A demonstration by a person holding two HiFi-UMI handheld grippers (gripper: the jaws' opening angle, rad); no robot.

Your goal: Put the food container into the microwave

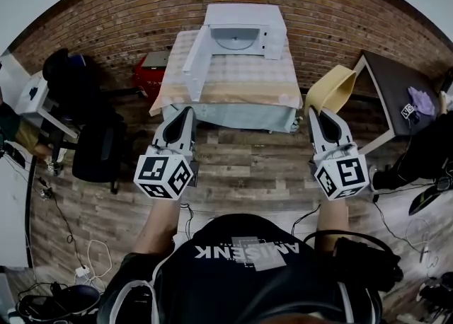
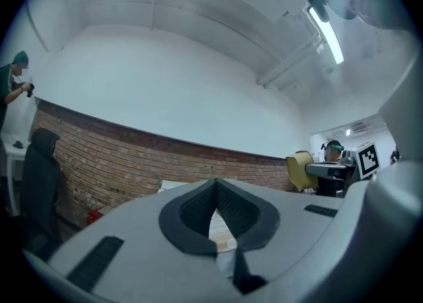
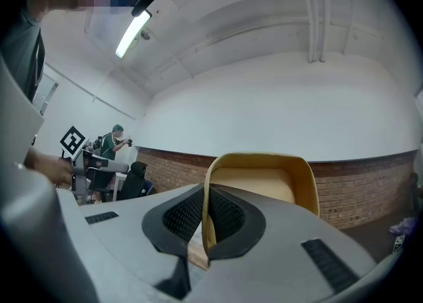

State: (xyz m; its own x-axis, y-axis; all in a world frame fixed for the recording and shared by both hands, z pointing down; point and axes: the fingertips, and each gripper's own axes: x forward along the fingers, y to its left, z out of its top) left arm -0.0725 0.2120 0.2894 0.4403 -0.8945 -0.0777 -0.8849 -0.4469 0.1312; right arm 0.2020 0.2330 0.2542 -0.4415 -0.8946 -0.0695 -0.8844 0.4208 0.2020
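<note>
A white microwave [image 1: 241,32] stands on a cloth-covered table [image 1: 233,85] ahead, its door [image 1: 198,61] swung open to the left and the turntable showing inside. My right gripper [image 1: 316,112] is shut on the rim of a tan food container [image 1: 333,89], held level over the wooden floor, right of the table's front corner. In the right gripper view the container [image 3: 264,186] rises just past the right gripper [image 3: 206,192], with its rim pinched between the pads. My left gripper [image 1: 185,112] points at the table's front edge. The left gripper [image 2: 215,184] is shut and holds nothing.
A black office chair [image 1: 99,149] stands to the left on the floor and a red box [image 1: 150,69] lies by the brick wall. A dark desk [image 1: 396,93] stands at the right. Cables [image 1: 71,245] lie at the lower left. A person [image 2: 16,80] stands far left.
</note>
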